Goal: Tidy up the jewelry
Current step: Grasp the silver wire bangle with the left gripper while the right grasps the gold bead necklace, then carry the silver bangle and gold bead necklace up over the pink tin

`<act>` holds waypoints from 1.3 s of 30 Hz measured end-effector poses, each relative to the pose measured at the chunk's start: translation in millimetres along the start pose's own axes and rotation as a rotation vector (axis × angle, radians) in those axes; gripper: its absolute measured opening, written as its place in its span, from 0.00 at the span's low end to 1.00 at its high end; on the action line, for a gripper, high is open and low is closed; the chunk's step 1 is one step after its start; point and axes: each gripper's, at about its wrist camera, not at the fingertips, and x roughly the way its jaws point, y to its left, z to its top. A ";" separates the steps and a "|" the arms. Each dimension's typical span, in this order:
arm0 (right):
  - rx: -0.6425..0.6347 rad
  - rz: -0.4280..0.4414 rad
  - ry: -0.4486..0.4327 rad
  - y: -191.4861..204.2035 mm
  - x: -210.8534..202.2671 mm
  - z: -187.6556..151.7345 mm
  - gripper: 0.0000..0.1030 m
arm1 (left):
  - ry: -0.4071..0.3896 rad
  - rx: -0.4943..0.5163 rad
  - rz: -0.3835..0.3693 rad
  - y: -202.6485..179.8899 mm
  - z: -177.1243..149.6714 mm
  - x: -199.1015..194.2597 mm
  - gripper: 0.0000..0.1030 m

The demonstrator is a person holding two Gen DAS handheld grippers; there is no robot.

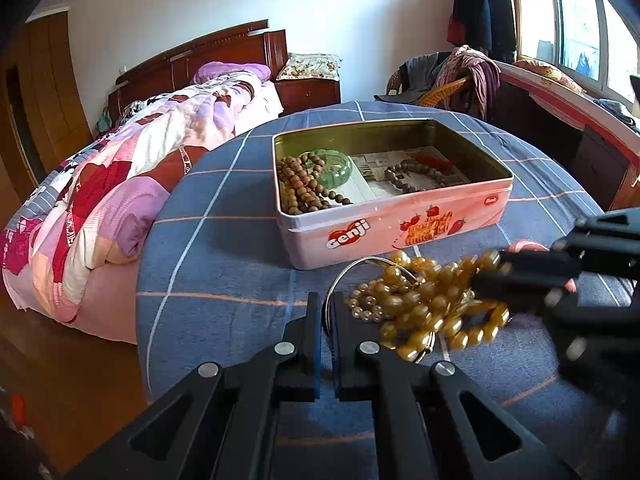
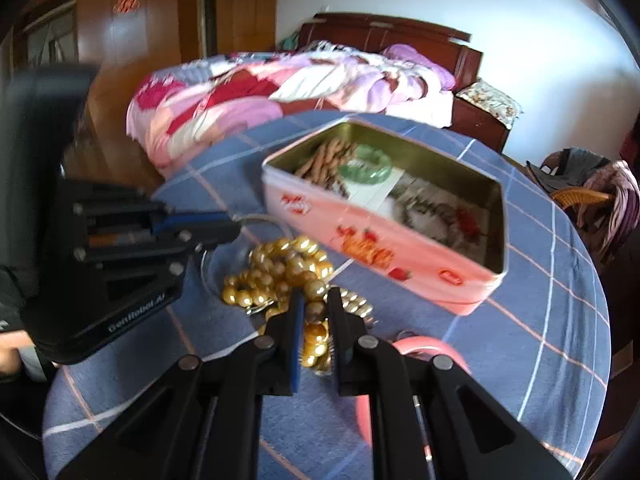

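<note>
Item: string of glossy amber-yellow beads (image 2: pixel 280 268), heaped on the desk. Your right gripper (image 2: pixel 314 312) is clamped on a few of its beads. Your left gripper (image 1: pixel 327 312) pinches a thin silver bangle (image 1: pixel 352 270). The open pink rectangular tin (image 1: pixel 400 220) lies just ahead of both, long axis crosswise; your right is nearer.

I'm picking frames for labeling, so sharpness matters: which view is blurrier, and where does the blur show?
Right wrist view: smeared throughout, the tin and amber beads soft. Left wrist view: tin crisp, only the right gripper and nearby beads blurred.
</note>
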 end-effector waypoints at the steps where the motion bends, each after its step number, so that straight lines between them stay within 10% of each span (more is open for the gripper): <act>1: 0.011 -0.010 -0.013 -2.6 -3.2 1.6 0.12 | 0.000 -0.002 0.001 0.3 -0.1 0.0 0.03; 39: 0.065 -0.125 -0.197 -56.7 -42.4 64.5 0.12 | -0.140 0.036 0.017 10.5 73.3 -26.9 0.02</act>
